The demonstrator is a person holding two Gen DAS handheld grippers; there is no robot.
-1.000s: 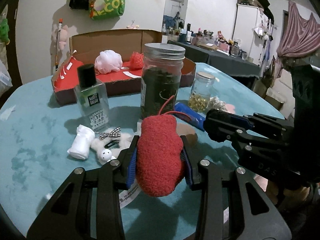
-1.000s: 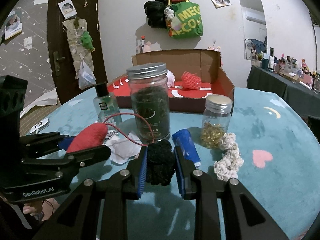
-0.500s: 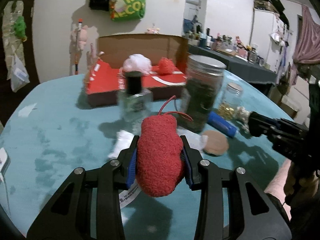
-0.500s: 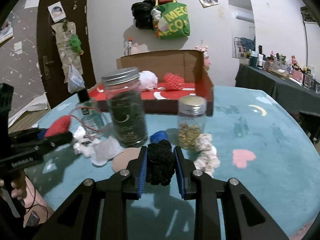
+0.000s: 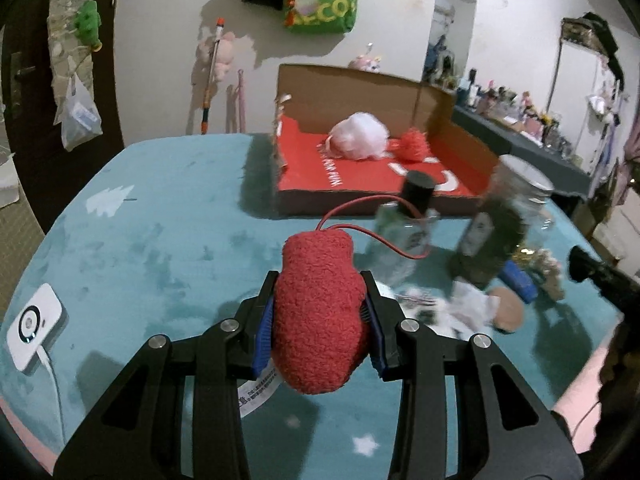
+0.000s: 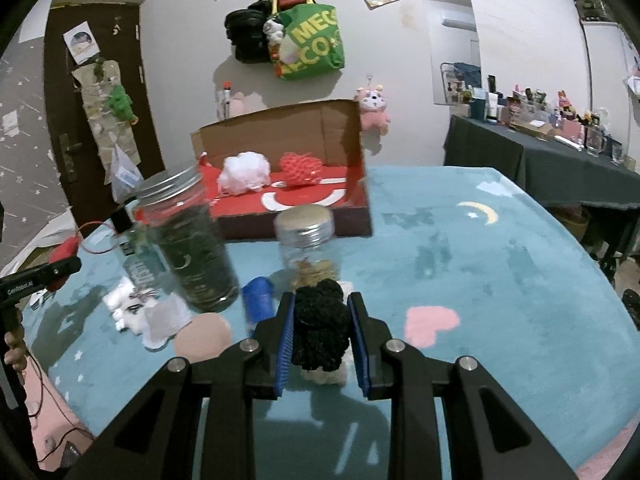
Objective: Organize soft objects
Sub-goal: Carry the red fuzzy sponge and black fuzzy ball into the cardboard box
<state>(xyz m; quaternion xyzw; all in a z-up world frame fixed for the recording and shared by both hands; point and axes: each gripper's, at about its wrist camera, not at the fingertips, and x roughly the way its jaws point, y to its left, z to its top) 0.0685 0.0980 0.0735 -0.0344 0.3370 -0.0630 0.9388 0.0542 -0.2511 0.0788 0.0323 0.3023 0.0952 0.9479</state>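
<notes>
left wrist view: left gripper was clamped on the red fuzzy mitten, held above the teal tabletop short of the cardboard box, red cord trailing toward it. right gripper was clenched on the black scrunchie, also short of the box, with the small gold-filled jar and big dark jar between it and the box front. inside the box: white pouf and red mesh puff were already sitting on the red liner, so two softs looked done. two more were in hand, not yet delivered. left on the table in front of the box: a cream scrunchie, partly hidden under the right gripper in its own view, a small white plush pile, and a beige round pad. bottle and both jars looked like hard clutter, probably staying put. judgement: roughly a third through.
</notes>
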